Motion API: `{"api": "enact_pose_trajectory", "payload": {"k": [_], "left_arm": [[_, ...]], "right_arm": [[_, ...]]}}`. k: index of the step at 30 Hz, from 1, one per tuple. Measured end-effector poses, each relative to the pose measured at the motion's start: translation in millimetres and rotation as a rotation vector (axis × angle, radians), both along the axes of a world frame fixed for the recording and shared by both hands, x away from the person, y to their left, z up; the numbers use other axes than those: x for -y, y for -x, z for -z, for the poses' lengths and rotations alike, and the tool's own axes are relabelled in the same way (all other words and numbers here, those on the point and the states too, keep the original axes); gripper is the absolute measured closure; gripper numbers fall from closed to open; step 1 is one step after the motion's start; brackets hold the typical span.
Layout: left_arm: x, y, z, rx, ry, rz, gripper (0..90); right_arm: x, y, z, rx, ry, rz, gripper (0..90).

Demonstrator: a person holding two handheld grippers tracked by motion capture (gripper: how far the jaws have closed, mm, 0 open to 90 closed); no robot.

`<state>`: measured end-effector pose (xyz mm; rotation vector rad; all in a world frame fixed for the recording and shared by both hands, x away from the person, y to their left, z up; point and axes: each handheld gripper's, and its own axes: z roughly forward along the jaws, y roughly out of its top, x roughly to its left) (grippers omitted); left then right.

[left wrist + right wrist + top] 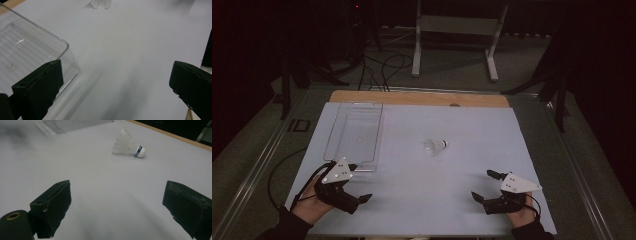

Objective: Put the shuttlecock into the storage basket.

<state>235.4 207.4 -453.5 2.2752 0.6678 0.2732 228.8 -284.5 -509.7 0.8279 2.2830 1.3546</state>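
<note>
**Both grippers at rest, shuttlecock not yet approached**

White feathered shuttlecock with a blue-banded cork tip (435, 145) lies on its side at centre frame of the high view, on the pale sheet covering the table (472, 125). Clear rectangular plastic tray (355, 131) sits upper left of it, well apart. Left gripper (354, 189) at lower left, just beside the tray's near corner, jaws wide apart, holding nothing. Right gripper (484, 185) at lower right, jaws likewise spread and empty.

Judgement: opening step, the reach. The right gripper faces the shuttlecock (128, 146); next move likely calls for advancing and closing gently on the cork end, sparing the feathers.
</note>
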Motion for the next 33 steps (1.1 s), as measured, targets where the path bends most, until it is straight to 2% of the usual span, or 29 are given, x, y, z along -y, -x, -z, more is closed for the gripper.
{"api": "enact_pose_trajectory", "payload": {"k": [7, 10, 14, 18, 22, 24, 26, 31, 33], "left_arm": [[6.9, -2.8, 2.0, -0.027, -0.046, 0.031, 0.0], [10.4, -4.1, 4.3, -0.046, -0.081, 0.047, 0.0], [12.3, -4.6, 5.7, -0.053, -0.092, 0.056, 0.0], [15.9, -6.1, 6.4, -0.071, -0.128, 0.077, 0.0], [18.4, -7.0, 6.9, -0.086, -0.143, 0.088, 0.0], [20.8, -8.5, 6.8, -0.095, -0.168, 0.104, 0.0], [21.5, -8.7, 7.3, -0.1, -0.168, 0.107, 0.0], [26.5, -10.7, 7.8, -0.12, -0.217, 0.14, 0.0], [27.6, -12.2, 7.8, -0.135, -0.221, 0.152, 0.0]], "right_arm": [[0.2, -0.2, 0.2, 0.001, 0.001, -0.002, 8.2], [0.1, -0.1, 0.1, 0.0, 0.0, -0.004, 8.2], [0.3, -0.3, 0.3, -0.002, 0.0, -0.003, 8.2], [-0.1, -0.3, 0.4, -0.005, 0.001, -0.007, 8.3], [-0.1, -0.4, 0.6, -0.006, 0.001, -0.007, 8.3], [-0.1, -0.3, 0.5, -0.007, 0.001, -0.007, 8.3], [-0.1, -0.3, 0.5, -0.007, 0.002, -0.008, 8.3], [-0.5, -0.5, 1.0, -0.011, 0.003, -0.008, 8.3], [-0.5, -0.4, 1.0, -0.011, 0.003, -0.009, 8.3]]}}
